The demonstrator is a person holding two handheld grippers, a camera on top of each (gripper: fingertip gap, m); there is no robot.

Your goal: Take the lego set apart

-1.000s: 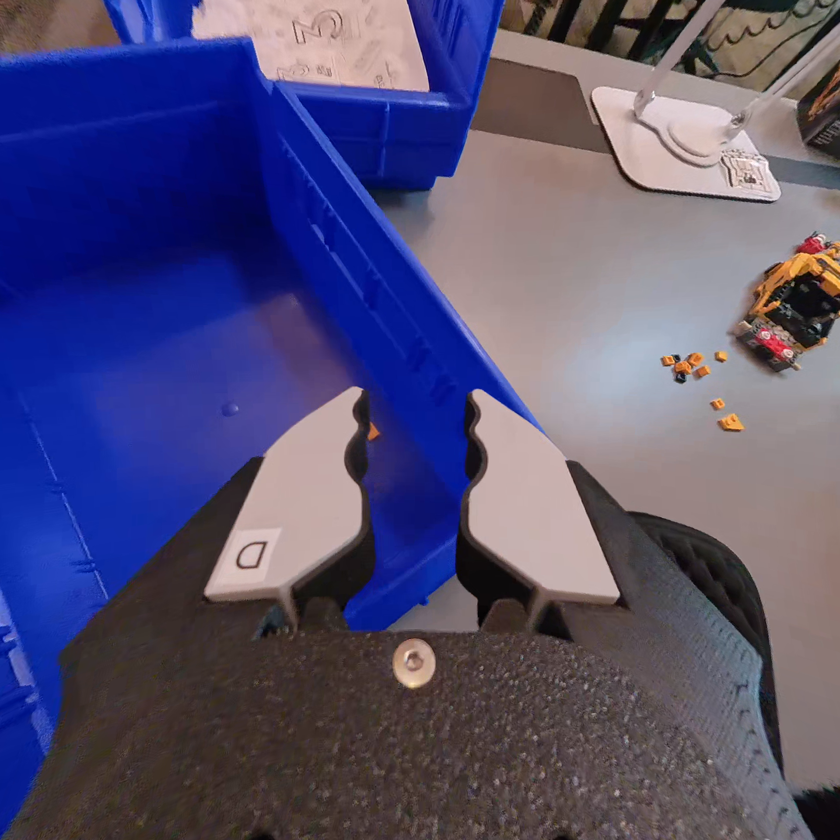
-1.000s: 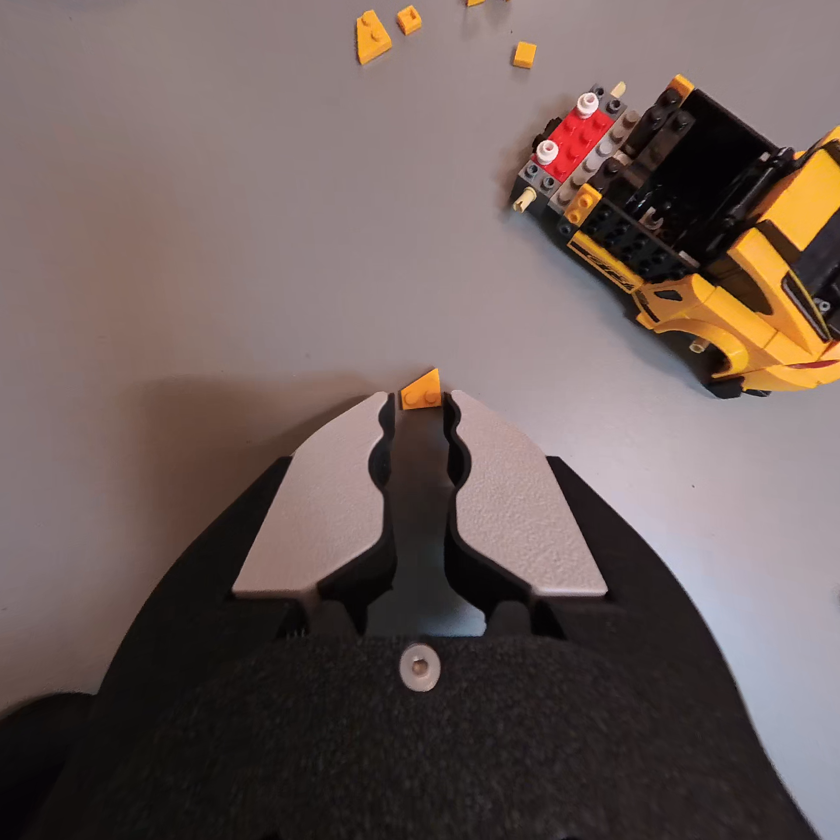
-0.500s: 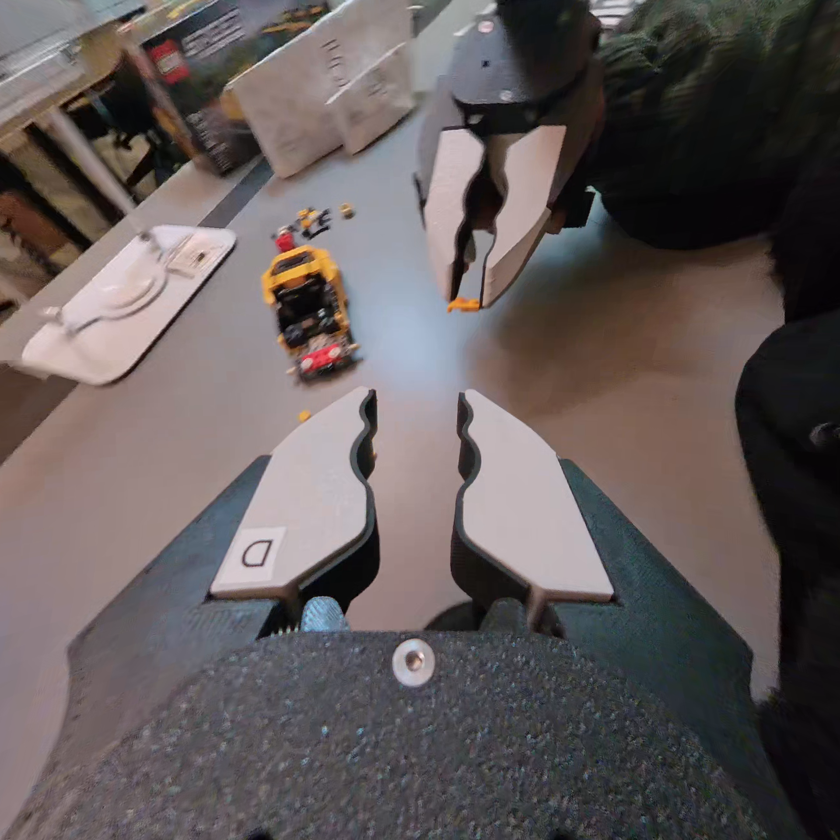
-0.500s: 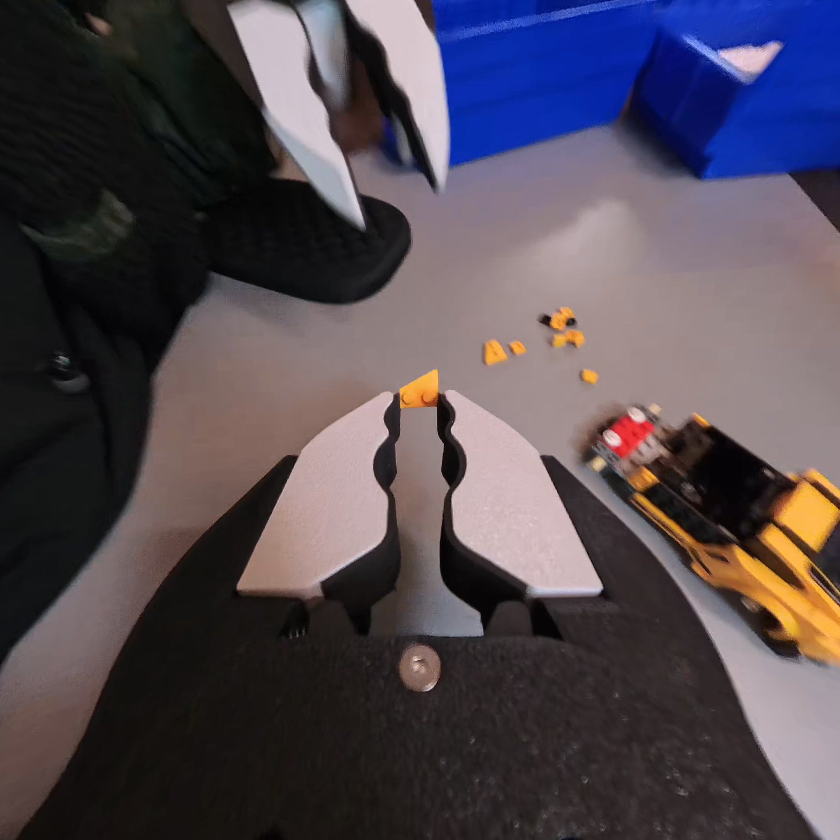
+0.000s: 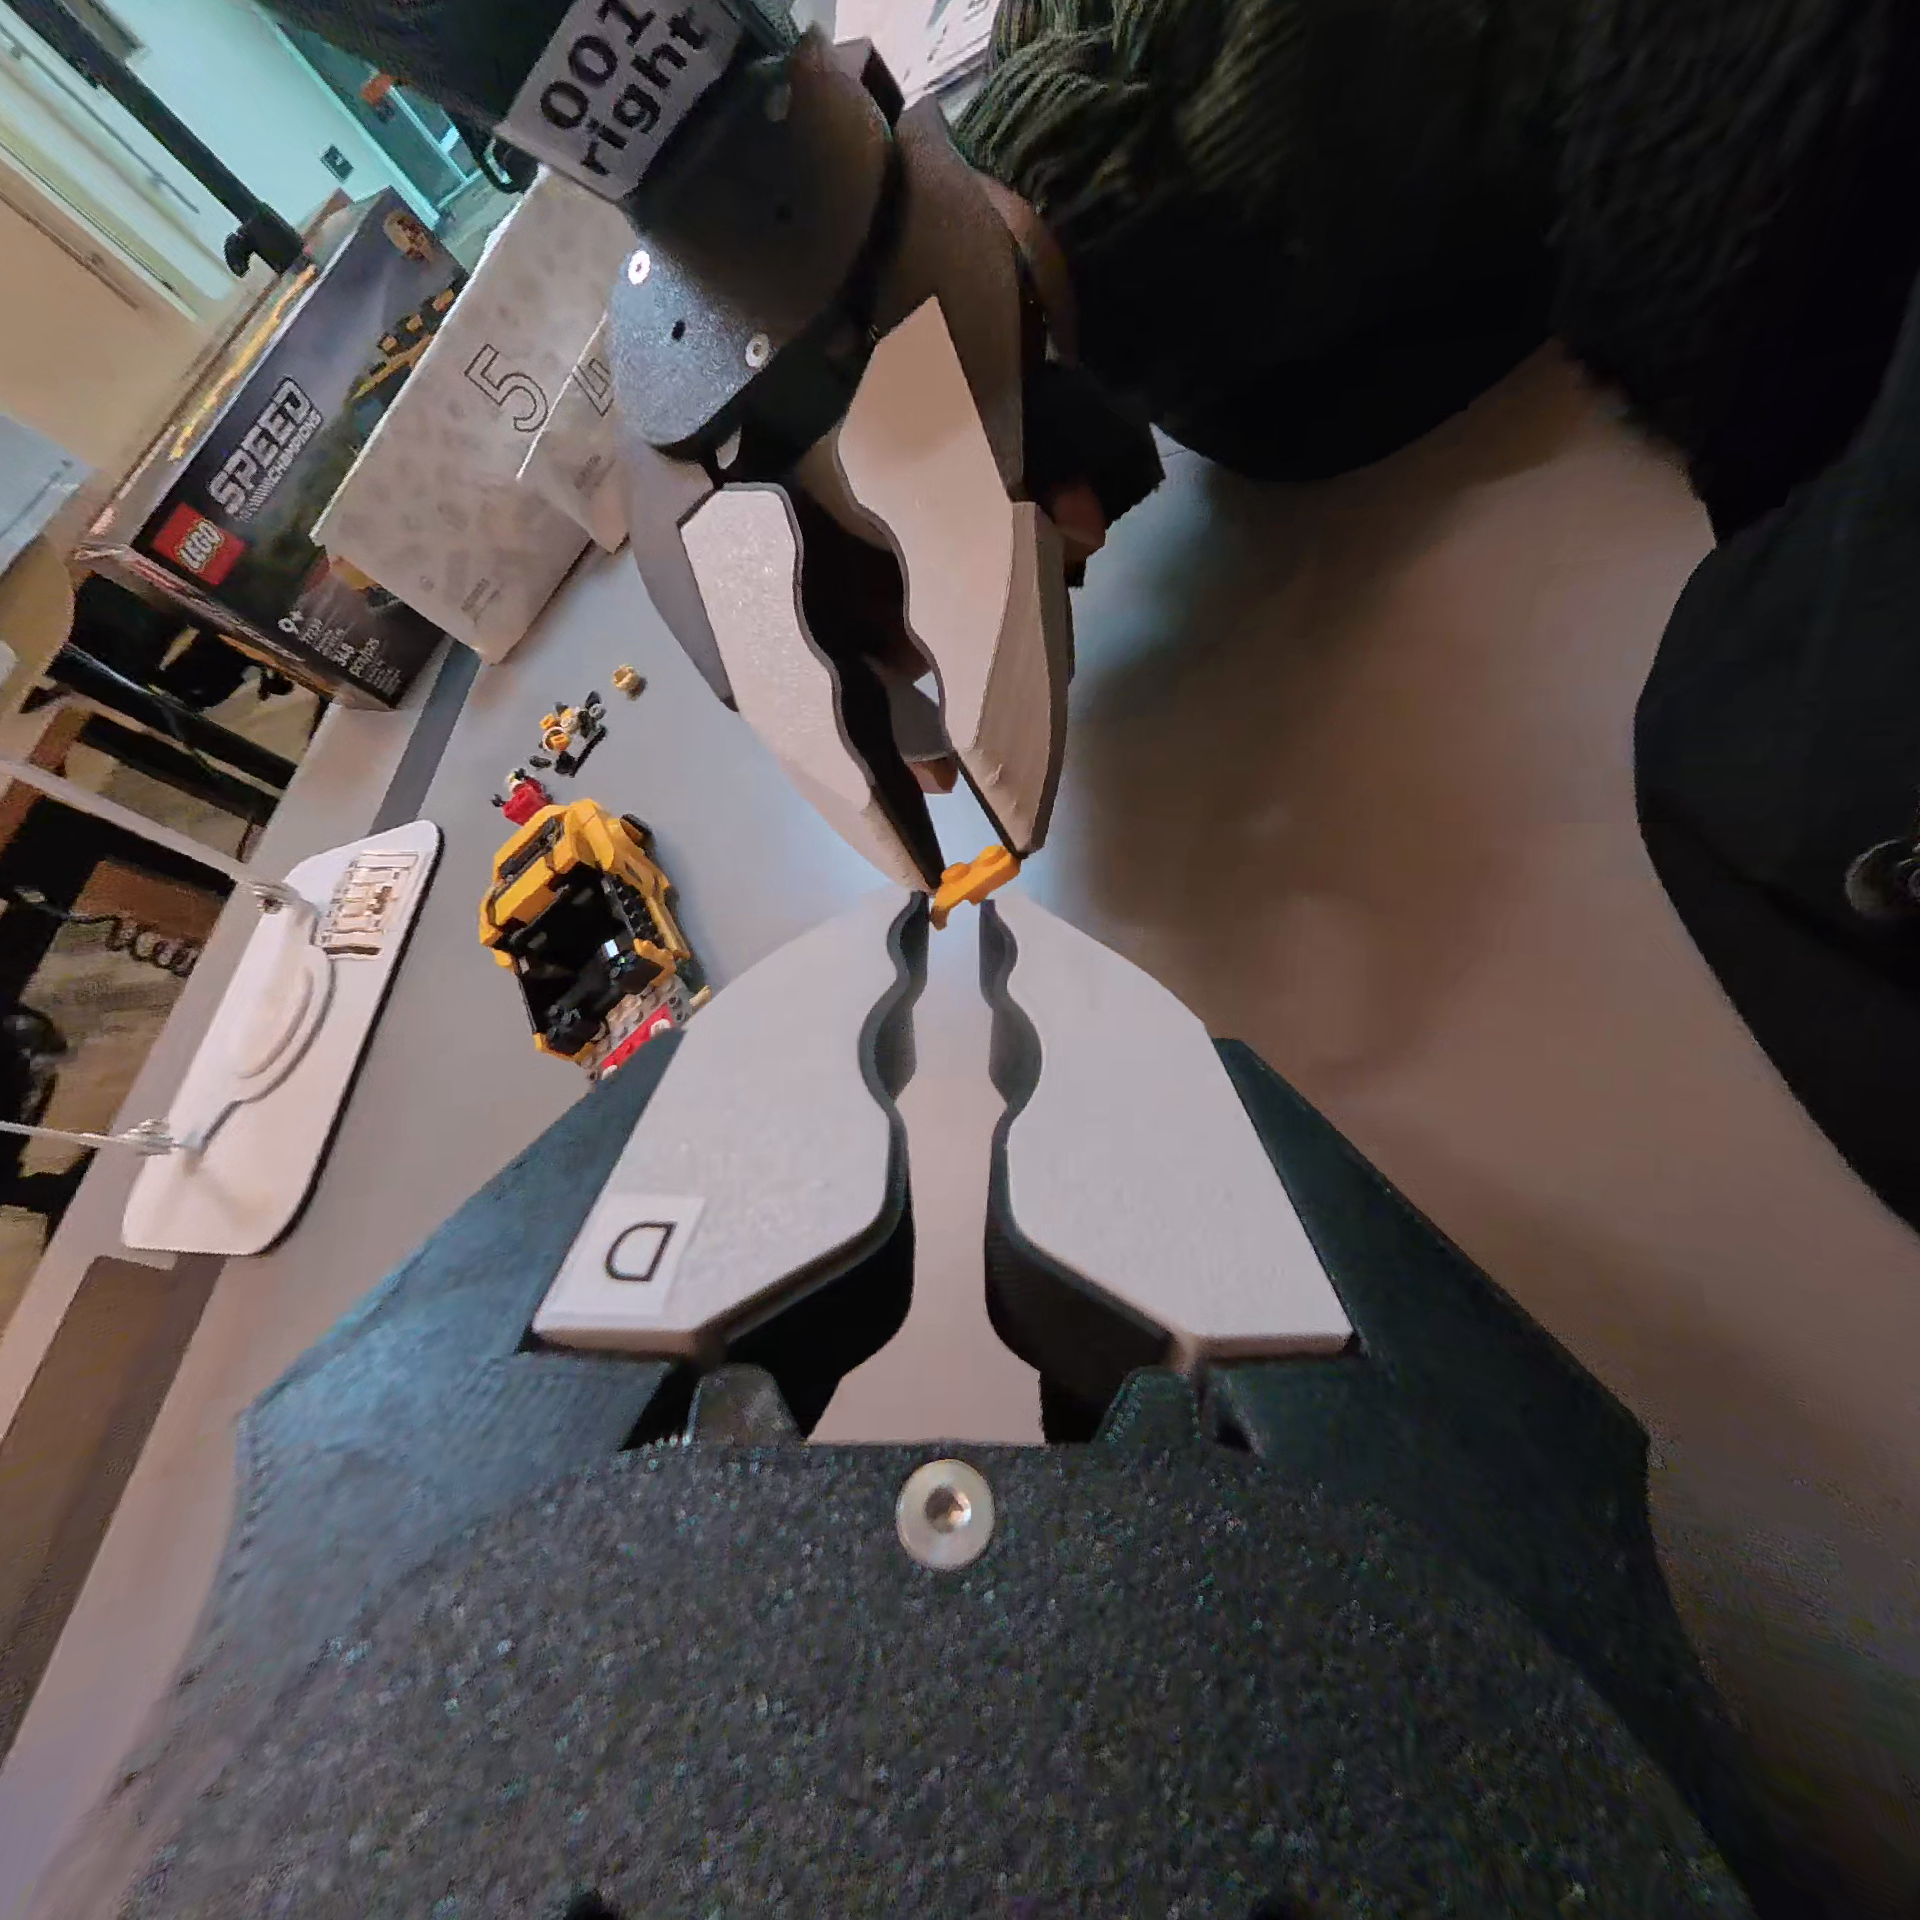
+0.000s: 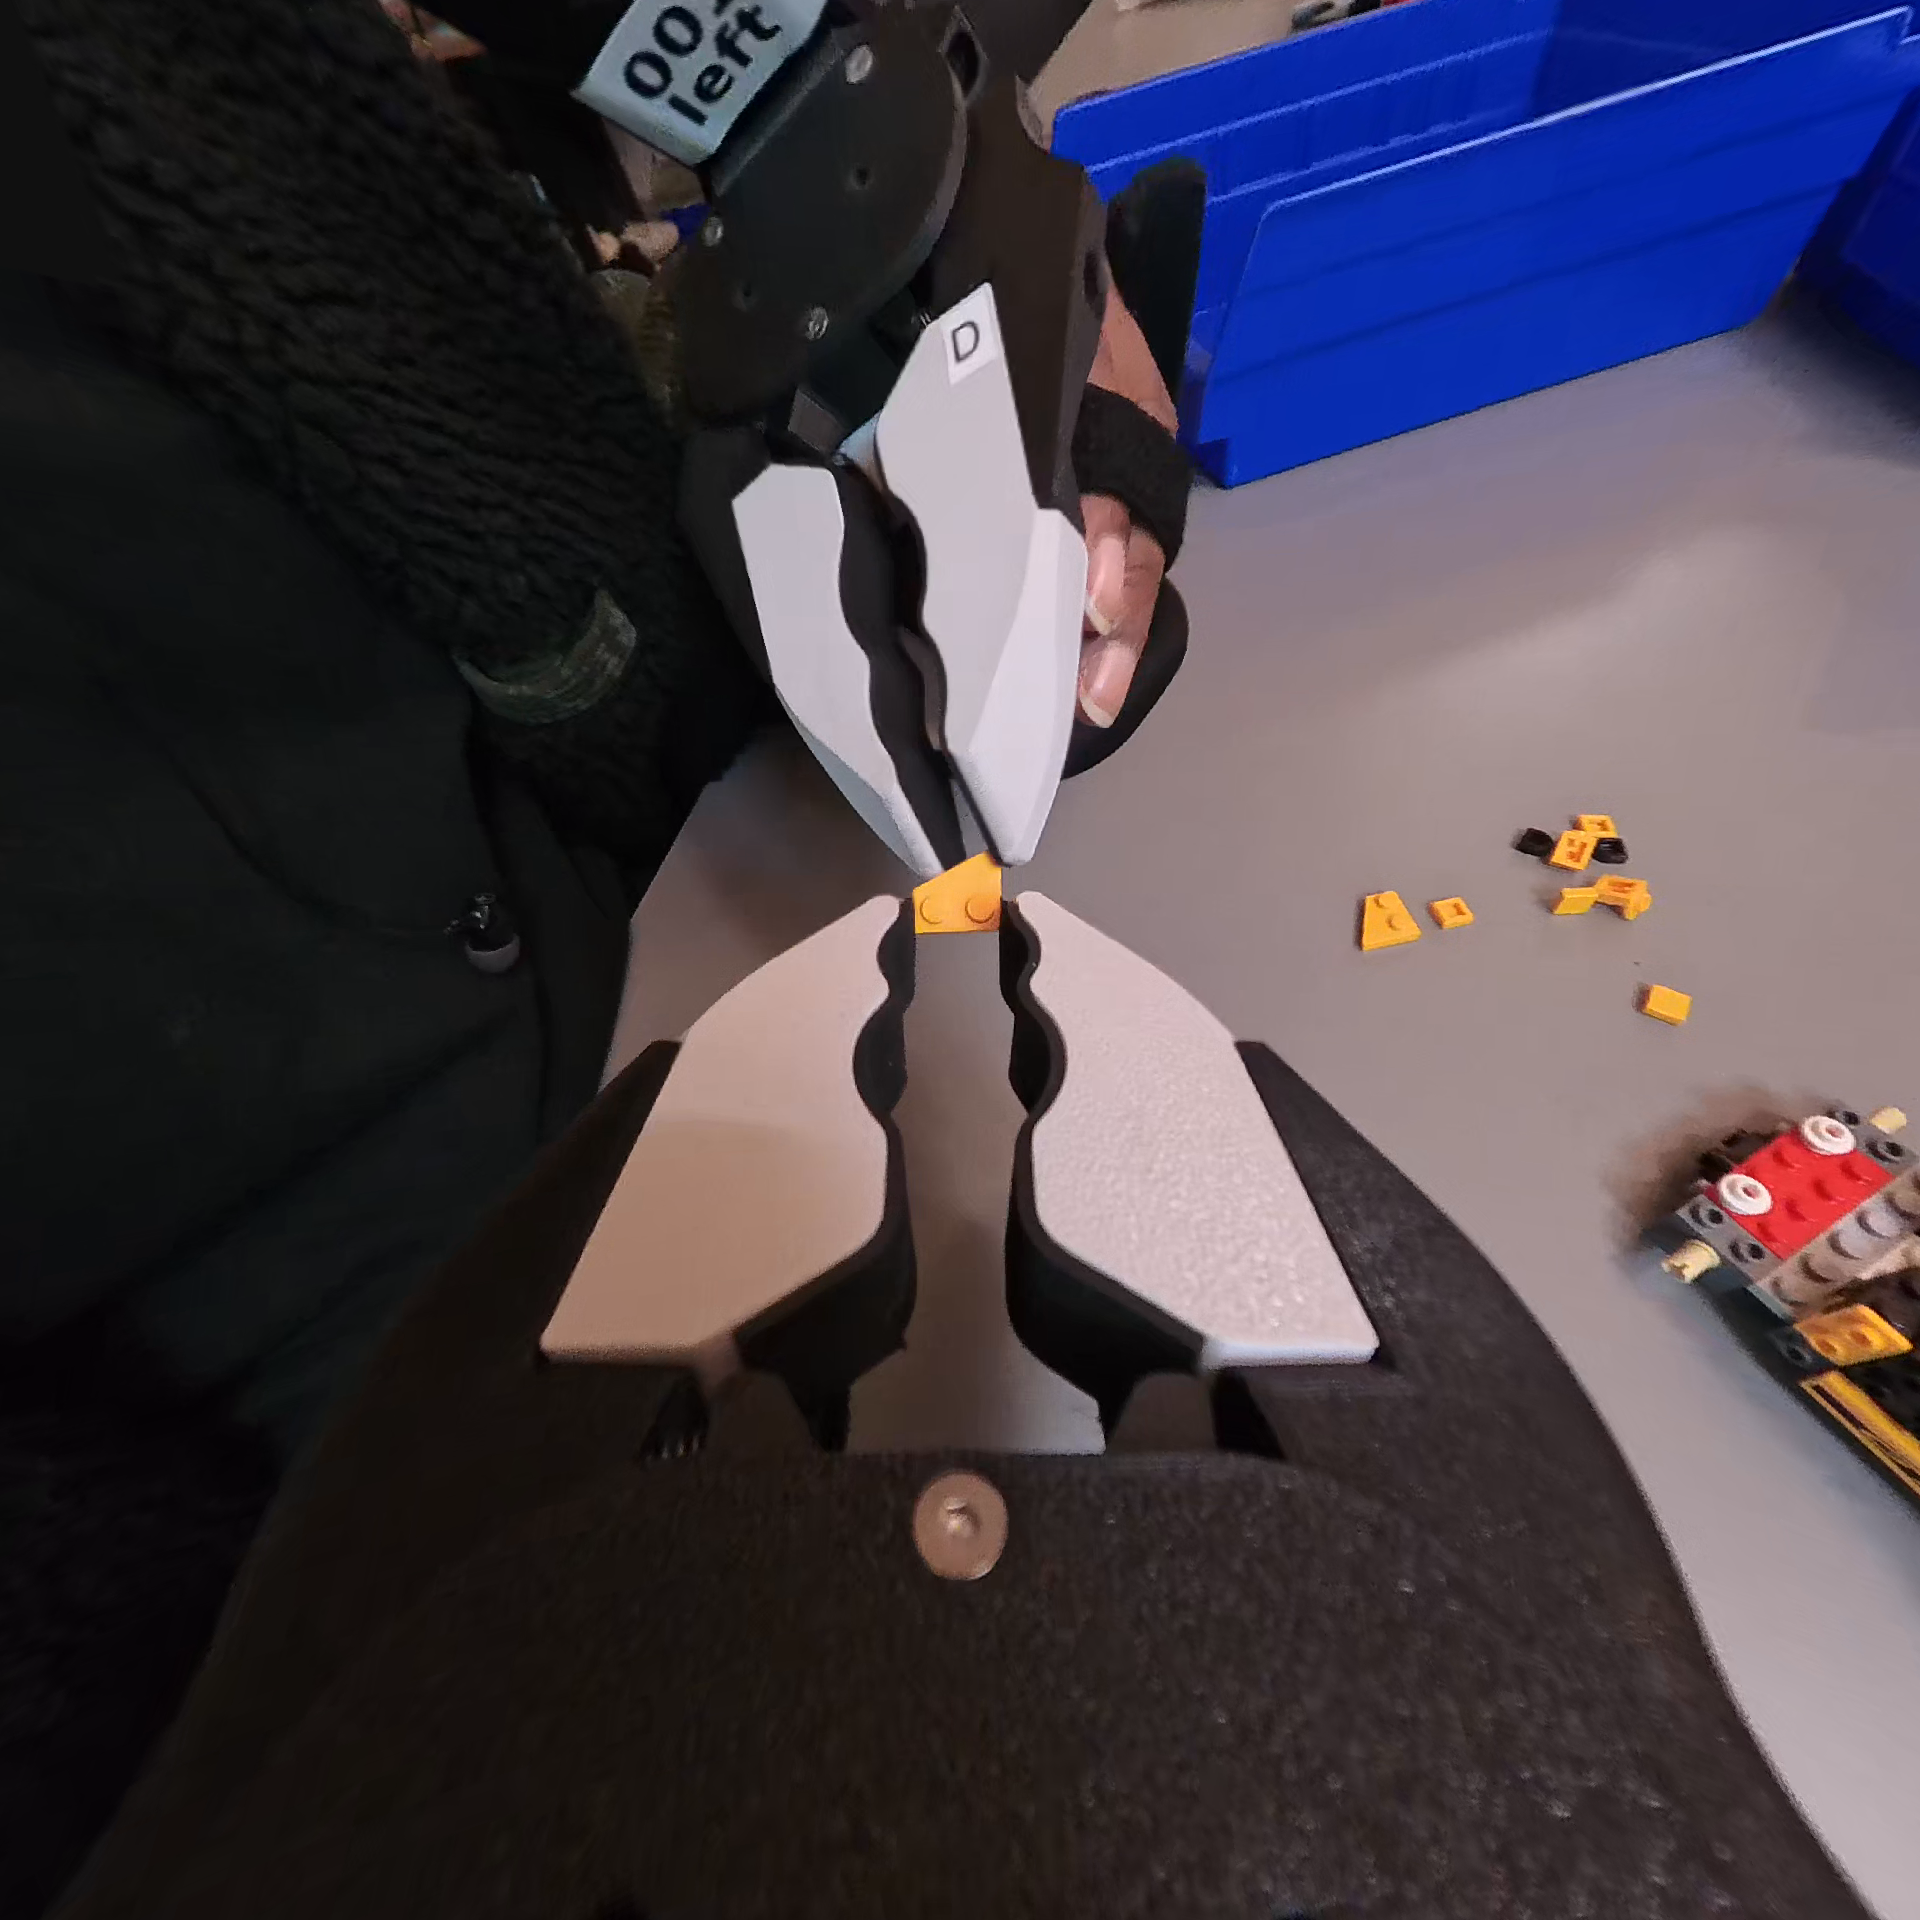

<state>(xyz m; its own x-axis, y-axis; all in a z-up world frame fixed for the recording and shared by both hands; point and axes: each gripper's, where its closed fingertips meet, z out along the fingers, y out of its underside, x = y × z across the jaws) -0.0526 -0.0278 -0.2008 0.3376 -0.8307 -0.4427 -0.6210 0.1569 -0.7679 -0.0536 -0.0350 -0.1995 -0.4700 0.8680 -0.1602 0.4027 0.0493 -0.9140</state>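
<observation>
A small orange wedge plate (image 6: 956,906) is held in the air between both grippers, above the grey table (image 6: 1455,644). My right gripper (image 6: 958,914) is shut on its lower edge. My left gripper (image 5: 951,912) meets it tip to tip, its fingers narrowed onto the other end of the plate (image 5: 966,881). In the left wrist view the right gripper (image 5: 971,862) comes down from above; in the right wrist view the left gripper (image 6: 968,862) does the same. The partly stripped yellow lego car (image 5: 582,925) lies on the table, also at the right in the right wrist view (image 6: 1818,1247).
Several loose orange and black bits (image 6: 1507,894) lie beside the car. Blue bins (image 6: 1507,239) stand at the back. A lego box (image 5: 281,499), white numbered bags (image 5: 488,468) and a white lamp base (image 5: 270,1039) lie beyond the car. A person's dark sleeves fill the near side. The tips of both grippers are at nearly the same place. Left tips and right tips are each some 20 centimeters from the partly stripped yellow lego car (image 5: 582,925).
My left gripper swung away from the blue bin, came to the right gripper and closed down on the orange plate. The right gripper lifted the plate off the table and turned toward the left.
</observation>
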